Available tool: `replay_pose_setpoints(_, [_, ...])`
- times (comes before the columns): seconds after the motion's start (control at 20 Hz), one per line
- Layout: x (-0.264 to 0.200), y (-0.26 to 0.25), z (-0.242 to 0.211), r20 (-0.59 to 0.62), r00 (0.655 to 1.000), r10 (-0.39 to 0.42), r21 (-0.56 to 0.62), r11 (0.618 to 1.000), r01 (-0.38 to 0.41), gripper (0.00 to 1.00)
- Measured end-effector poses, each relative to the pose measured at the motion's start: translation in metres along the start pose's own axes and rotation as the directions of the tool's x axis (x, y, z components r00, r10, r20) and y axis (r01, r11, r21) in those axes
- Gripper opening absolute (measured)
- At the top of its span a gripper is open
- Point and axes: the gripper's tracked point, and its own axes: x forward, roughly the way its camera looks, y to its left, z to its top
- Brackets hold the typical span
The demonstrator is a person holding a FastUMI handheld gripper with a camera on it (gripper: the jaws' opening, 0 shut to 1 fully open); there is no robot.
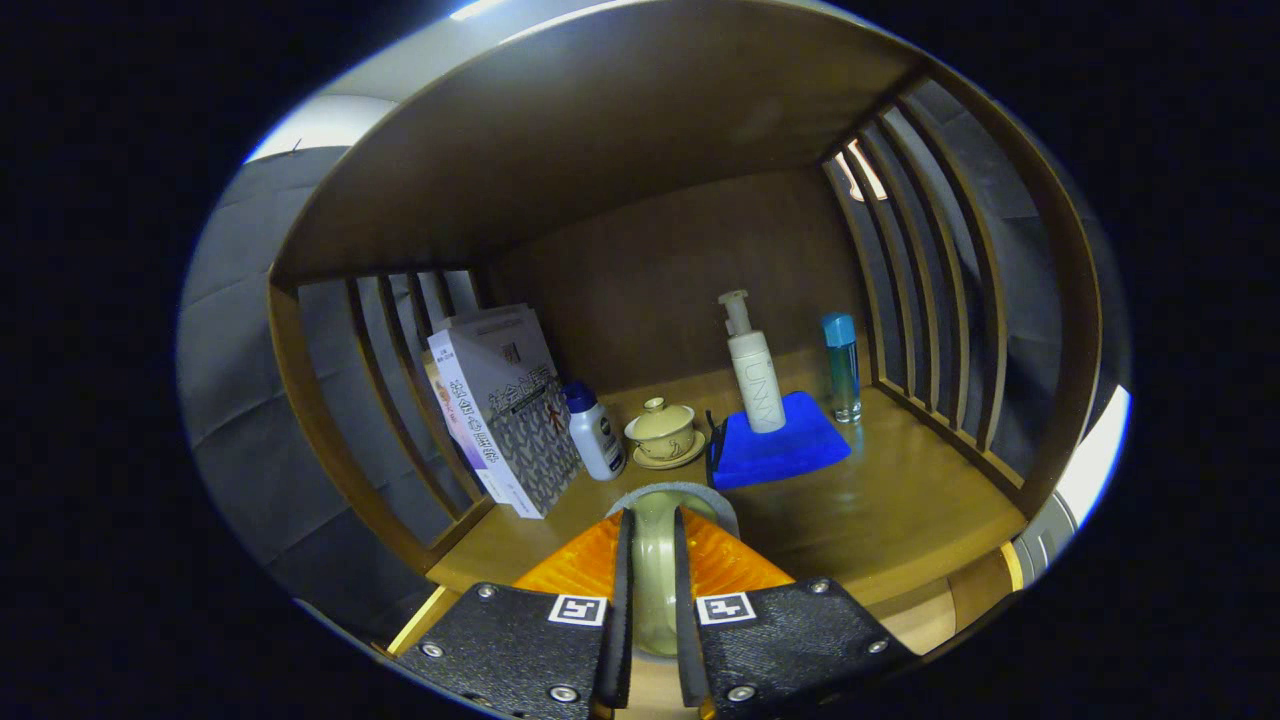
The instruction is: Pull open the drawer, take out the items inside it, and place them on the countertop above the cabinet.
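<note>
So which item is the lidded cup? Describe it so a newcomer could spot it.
Look at the wooden shelf with slatted sides. Ahead of the gripper, whose fingers clamp a pale object, the lidded cup sits on a saucer between the small white bottle and the blue cloth. It alone is squat and knob-topped.

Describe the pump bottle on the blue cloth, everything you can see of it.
The pump bottle is a slim white cylinder, plastic by the look of it, with pale lettering down its side and a whitish pump head whose spout points left. It stands upright on the back part of the folded blue cloth, on the wooden shelf. A blue-capped clear bottle stands apart to its right, a lidded cup to its left. It lies well beyond the tongs, which grip a pale green object.
</note>
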Motion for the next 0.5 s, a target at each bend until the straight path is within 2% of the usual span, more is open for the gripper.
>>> replay_pose_setpoints(0.4, [0.046,-0.015,-0.008,-0.001,0.996,-0.093,0.000,0.996,0.093,0.26])
replay_pose_setpoints(0.5, [0.047,-0.016,-0.009,0.006,0.995,-0.097,-0.028,0.995,0.097,0.49])
